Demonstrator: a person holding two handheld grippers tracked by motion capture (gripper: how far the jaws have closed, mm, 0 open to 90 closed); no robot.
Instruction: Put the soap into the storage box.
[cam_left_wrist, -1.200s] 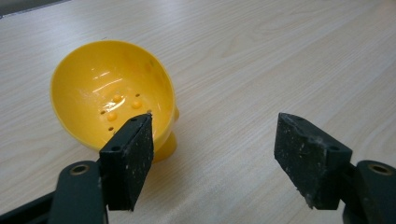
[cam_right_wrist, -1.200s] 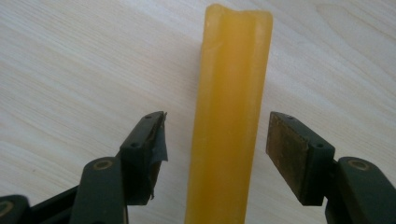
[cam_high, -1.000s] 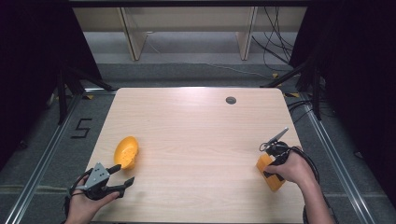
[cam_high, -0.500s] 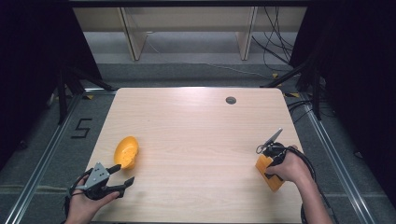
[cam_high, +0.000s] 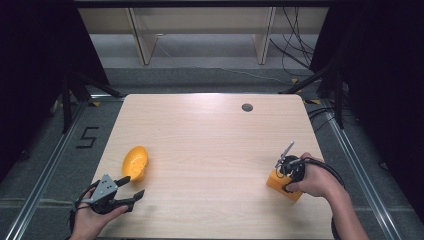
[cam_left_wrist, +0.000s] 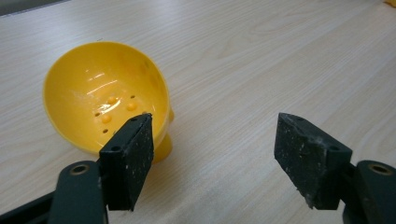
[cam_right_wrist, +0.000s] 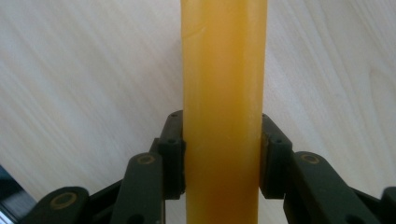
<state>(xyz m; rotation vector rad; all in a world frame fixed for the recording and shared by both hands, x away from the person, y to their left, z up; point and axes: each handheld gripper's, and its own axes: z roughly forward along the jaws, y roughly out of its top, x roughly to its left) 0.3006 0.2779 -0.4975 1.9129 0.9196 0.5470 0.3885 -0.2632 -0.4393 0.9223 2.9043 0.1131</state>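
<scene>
A yellow bowl-shaped cup (cam_high: 135, 162) lies tipped on its side at the table's left front; its hollow with small holes (cam_left_wrist: 106, 98) faces the left gripper view. My left gripper (cam_high: 131, 187) stands open just short of it, nothing between its jaws, and its left pad (cam_left_wrist: 131, 154) overlaps the cup's rim. At the right front an orange block (cam_high: 280, 184) rests on the table. My right gripper (cam_right_wrist: 222, 156) is shut on this orange block (cam_right_wrist: 223, 93), with both pads pressed to its sides. A hand covers most of the right gripper (cam_high: 290, 170) in the high view.
The light wooden table (cam_high: 210, 135) has a small dark round hole (cam_high: 247, 107) near its far edge. Grey floor, rails and cables surround the table. A black "5" mark (cam_high: 86, 137) lies on the floor to the left.
The right hand with the orange block has shifted slightly toward the near edge. The left gripper and the yellow cup have not moved.
</scene>
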